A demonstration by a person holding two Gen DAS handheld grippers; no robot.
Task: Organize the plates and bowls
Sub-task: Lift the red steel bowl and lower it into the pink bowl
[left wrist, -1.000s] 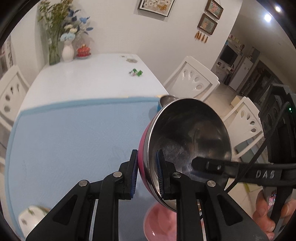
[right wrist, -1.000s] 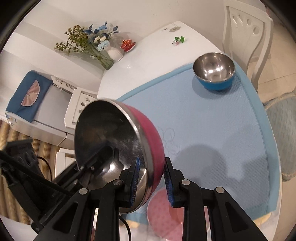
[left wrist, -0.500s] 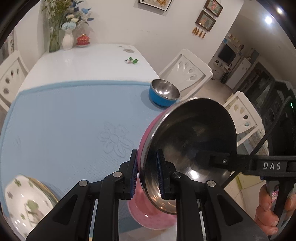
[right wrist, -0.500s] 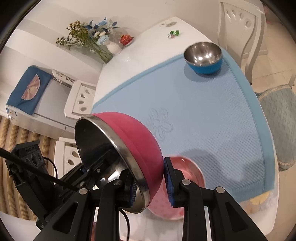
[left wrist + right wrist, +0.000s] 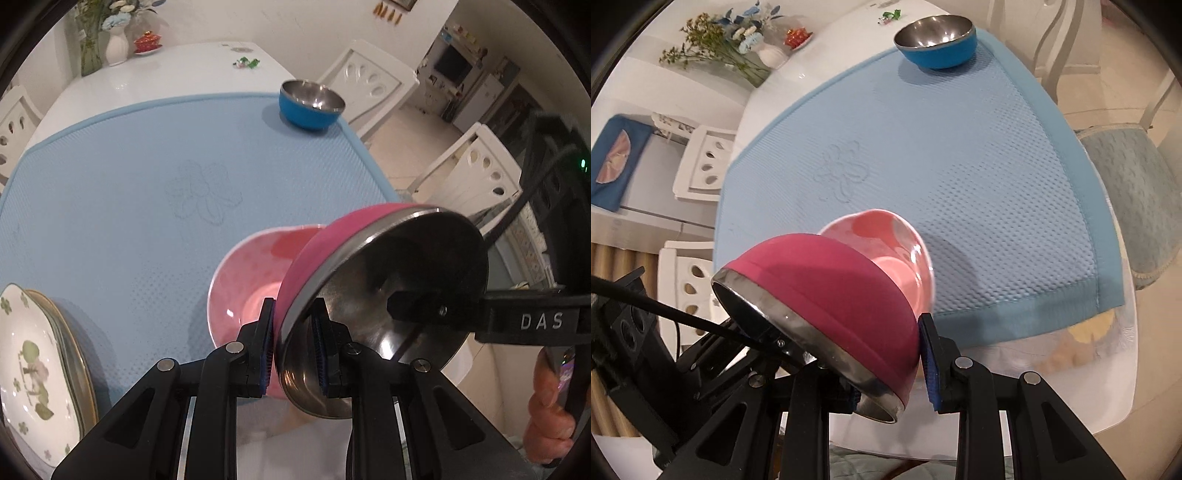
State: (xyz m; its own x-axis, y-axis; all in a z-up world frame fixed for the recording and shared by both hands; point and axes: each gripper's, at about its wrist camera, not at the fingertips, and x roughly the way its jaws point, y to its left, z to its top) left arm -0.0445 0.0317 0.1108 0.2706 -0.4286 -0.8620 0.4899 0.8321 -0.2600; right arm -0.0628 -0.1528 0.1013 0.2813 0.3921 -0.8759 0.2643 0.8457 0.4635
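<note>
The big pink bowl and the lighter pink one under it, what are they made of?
Big pink bowl: shiny steel inside, since it mirrors the gripper; the matte pink outside looks like plastic or paint. Lighter pink bowl: glossy with bright glints, probably glazed ceramic, maybe hard plastic.

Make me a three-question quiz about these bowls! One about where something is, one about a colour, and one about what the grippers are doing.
1. Where is the blue bowl?
A. at the mat's far edge
B. inside the pink bowl
C. on a chair

2. What colour is the outside of the held bowl?
A. green
B. magenta
C. white

3. How is the held bowl gripped?
A. by no gripper
B. by one gripper
C. by both grippers on its rim

Answers: 1 A, it stands alone on the blue mat, far side. 2 B, magenta outside, steel inside. 3 C, the left gripper and right gripper each pinch the rim, above the light pink bowl.
</note>
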